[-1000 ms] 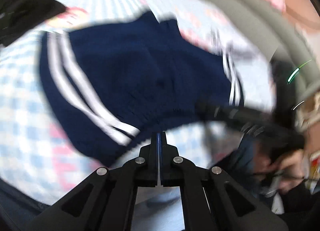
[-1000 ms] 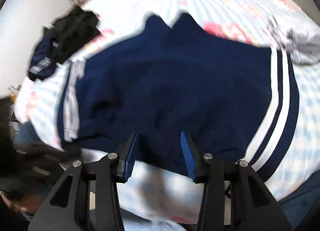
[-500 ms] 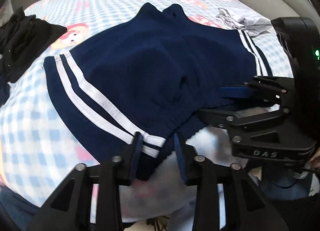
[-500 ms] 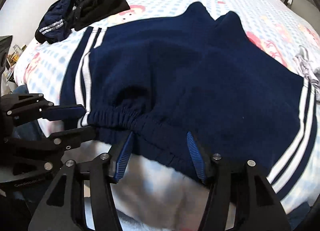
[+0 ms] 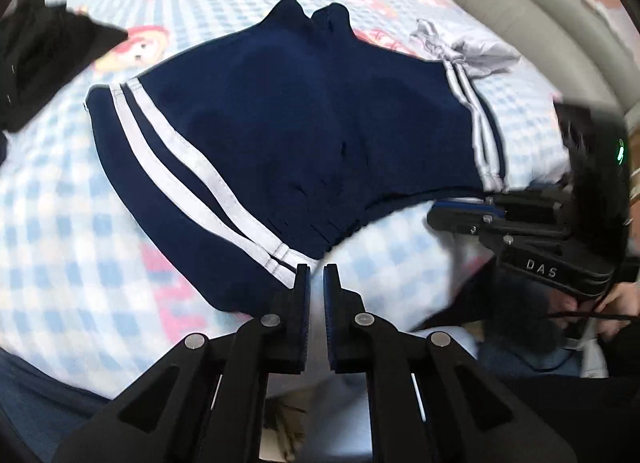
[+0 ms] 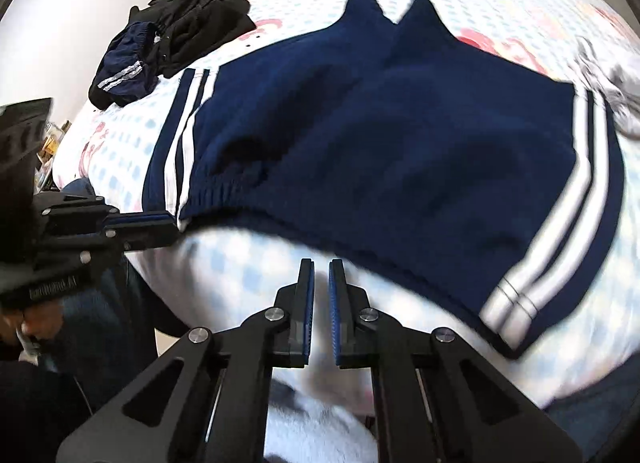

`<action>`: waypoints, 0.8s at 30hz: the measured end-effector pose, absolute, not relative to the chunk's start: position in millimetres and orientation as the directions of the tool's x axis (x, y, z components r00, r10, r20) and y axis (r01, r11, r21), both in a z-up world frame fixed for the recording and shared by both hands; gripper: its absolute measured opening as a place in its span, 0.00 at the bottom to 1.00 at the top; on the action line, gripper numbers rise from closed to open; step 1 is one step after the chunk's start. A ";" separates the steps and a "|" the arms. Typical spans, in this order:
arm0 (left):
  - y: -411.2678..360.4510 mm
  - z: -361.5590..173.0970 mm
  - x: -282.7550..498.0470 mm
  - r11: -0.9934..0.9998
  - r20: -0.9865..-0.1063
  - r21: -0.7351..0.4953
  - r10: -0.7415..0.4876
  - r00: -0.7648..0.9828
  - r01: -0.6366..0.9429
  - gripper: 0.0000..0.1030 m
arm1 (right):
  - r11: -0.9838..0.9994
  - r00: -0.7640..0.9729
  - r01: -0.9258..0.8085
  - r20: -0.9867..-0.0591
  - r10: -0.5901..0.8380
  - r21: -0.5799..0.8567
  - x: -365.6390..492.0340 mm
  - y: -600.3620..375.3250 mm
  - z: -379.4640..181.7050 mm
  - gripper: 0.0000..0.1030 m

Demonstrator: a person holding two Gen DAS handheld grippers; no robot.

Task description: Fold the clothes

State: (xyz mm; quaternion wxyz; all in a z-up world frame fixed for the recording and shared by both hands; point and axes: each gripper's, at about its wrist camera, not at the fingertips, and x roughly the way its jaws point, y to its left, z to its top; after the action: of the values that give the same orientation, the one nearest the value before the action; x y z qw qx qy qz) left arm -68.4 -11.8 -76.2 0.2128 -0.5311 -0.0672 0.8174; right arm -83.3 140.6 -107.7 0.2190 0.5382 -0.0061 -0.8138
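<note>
navy shorts [image 5: 288, 135] with two white stripes down each side lie spread flat on a bed sheet [image 5: 52, 223] printed with a light blue check and pink cartoon figures, the waistband toward the near edge of the bed and the two leg openings pointing away. the left gripper [image 5: 316, 277] sits at the near left corner of the waistband, its fingers drawn close with only a thin slit between them and nothing visibly caught in it; the left finger's tip is right against the striped corner. the right gripper [image 6: 321, 271] hovers just short of the waistband's middle, over bare sheet, its fingers also nearly together and holding nothing. in the right wrist view the left gripper appears at the far left, its tips at the waistband corner. a pile of black clothes [image 6: 192, 19] with a dark blue striped garment [image 6: 124, 75] lies beyond the shorts' left side, and a crumpled grey garment [image 5: 468, 51] lies just beside their right side.
</note>
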 end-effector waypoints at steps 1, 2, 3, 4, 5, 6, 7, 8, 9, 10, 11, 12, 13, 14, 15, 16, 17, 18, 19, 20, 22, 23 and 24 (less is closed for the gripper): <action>-17.6 -68.7 -65.9 -0.888 -0.811 -0.370 0.452 -0.372 -0.274 0.08 | -0.901 -0.327 0.347 -0.867 -0.377 0.261 -82.1 146.2 -104.6 0.06; -23.2 -62.5 -66.2 -0.877 -0.781 -0.401 0.479 -0.400 -0.267 0.09 | -0.898 -0.347 0.331 -0.847 -0.402 0.290 -81.7 153.3 -98.8 0.07; -27.6 -59.0 -68.9 -0.871 -0.762 -0.424 0.492 -0.422 -0.250 0.09 | -0.895 -0.364 0.312 -0.829 -0.424 0.320 -82.6 159.9 -95.1 0.10; -30.6 -57.7 -72.2 -0.869 -0.751 -0.436 0.494 -0.439 -0.233 0.09 | -0.890 -0.380 0.289 -0.812 -0.444 0.352 -85.9 166.2 -91.8 0.14; -30.4 -61.2 -76.9 -0.876 -0.757 -0.433 0.482 -0.442 -0.214 0.09 | -0.893 -0.397 0.261 -0.803 -0.445 0.366 -91.3 170.4 -91.6 0.16; -28.7 -67.3 -82.4 -0.882 -0.767 -0.430 0.471 -0.436 -0.196 0.09 | -0.896 -0.414 0.235 -0.795 -0.443 0.377 -96.8 174.3 -91.9 0.16; -26.2 -74.9 -88.3 -0.886 -0.780 -0.428 0.461 -0.424 -0.176 0.09 | -0.906 -0.417 0.218 -0.804 -0.423 0.364 -102.8 174.9 -96.1 0.16; -22.9 -85.2 -93.2 -0.893 -0.800 -0.423 0.447 -0.399 -0.153 0.09 | -0.919 -0.402 0.205 -0.827 -0.393 0.337 -108.0 174.3 -103.7 0.16; -19.8 -94.4 -95.5 -0.906 -0.827 -0.402 0.422 -0.372 -0.135 0.09 | -0.930 -0.387 0.194 -0.847 -0.365 0.313 -112.7 174.0 -111.0 0.16; -18.3 -100.1 -95.6 -0.923 -0.852 -0.366 0.385 -0.354 -0.122 0.11 | -0.935 -0.379 0.187 -0.855 -0.353 0.303 -113.1 175.4 -115.5 0.12; -22.4 -103.0 -93.4 -0.931 -0.864 -0.349 0.363 -0.350 -0.105 0.13 | -0.939 -0.373 0.180 -0.863 -0.340 0.292 -112.9 177.5 -119.3 0.12; -31.1 -102.9 -90.4 -0.927 -0.860 -0.365 0.370 -0.353 -0.083 0.13 | -0.947 -0.380 0.168 -0.869 -0.318 0.274 -108.7 183.9 -119.0 0.11; -41.7 -101.5 -86.8 -0.919 -0.850 -0.390 0.385 -0.360 -0.061 0.13 | -0.954 -0.386 0.155 -0.874 -0.297 0.256 -104.4 190.3 -118.6 0.06; -55.0 -98.4 -82.3 -0.902 -0.832 -0.429 0.411 -0.374 -0.037 0.11 | -0.960 -0.390 0.142 -0.877 -0.280 0.243 -100.3 197.0 -118.1 0.05; -68.3 -95.4 -77.7 -0.884 -0.812 -0.467 0.436 -0.388 -0.014 0.11 | -0.954 -0.388 0.130 -0.872 -0.300 0.270 -96.5 205.2 -116.4 0.04; -81.5 -91.7 -74.5 -0.866 -0.791 -0.500 0.453 -0.411 0.007 0.12 | -0.948 -0.385 0.118 -0.866 -0.319 0.297 -92.7 213.5 -114.8 0.04; -94.4 -87.5 -74.5 -0.857 -0.774 -0.515 0.451 -0.444 0.028 0.14 | -0.940 -0.384 0.107 -0.858 -0.340 0.325 -89.2 221.4 -112.5 0.07; -106.9 -83.8 -76.9 -0.856 -0.766 -0.515 0.432 -0.476 0.052 0.20 | -0.927 -0.396 0.099 -0.840 -0.371 0.362 -87.9 227.5 -105.8 0.12; -119.5 -81.1 -80.5 -0.853 -0.758 -0.515 0.410 -0.507 0.080 0.28 | -0.914 -0.411 0.092 -0.821 -0.397 0.395 -87.0 233.4 -98.9 0.21; -131.5 -80.9 -87.1 -0.845 -0.751 -0.522 0.392 -0.532 0.114 0.32 | -0.912 -0.445 0.087 -0.804 -0.395 0.401 -88.6 239.1 -90.3 0.27; -153.6 -84.1 -103.9 -0.815 -0.734 -0.551 0.370 -0.570 0.180 0.46 | -0.915 -0.491 0.049 -0.788 -0.370 0.399 -98.4 253.1 -82.9 0.40; -162.9 -87.5 -113.9 -0.799 -0.729 -0.564 0.362 -0.580 0.210 0.47 | -0.919 -0.505 0.019 -0.789 -0.349 0.394 -105.9 261.2 -83.0 0.44; -167.4 -93.4 -125.8 -0.787 -0.731 -0.574 0.367 -0.576 0.226 0.47 | -0.921 -0.519 -0.010 -0.790 -0.327 0.389 -113.4 269.2 -83.2 0.52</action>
State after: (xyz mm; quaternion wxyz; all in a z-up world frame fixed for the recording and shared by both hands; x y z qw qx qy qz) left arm -125.8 -167.4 -93.4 0.0425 -0.4587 -0.3235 0.8265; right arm -113.4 269.2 -83.2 0.0927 0.4816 -0.1752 -0.8537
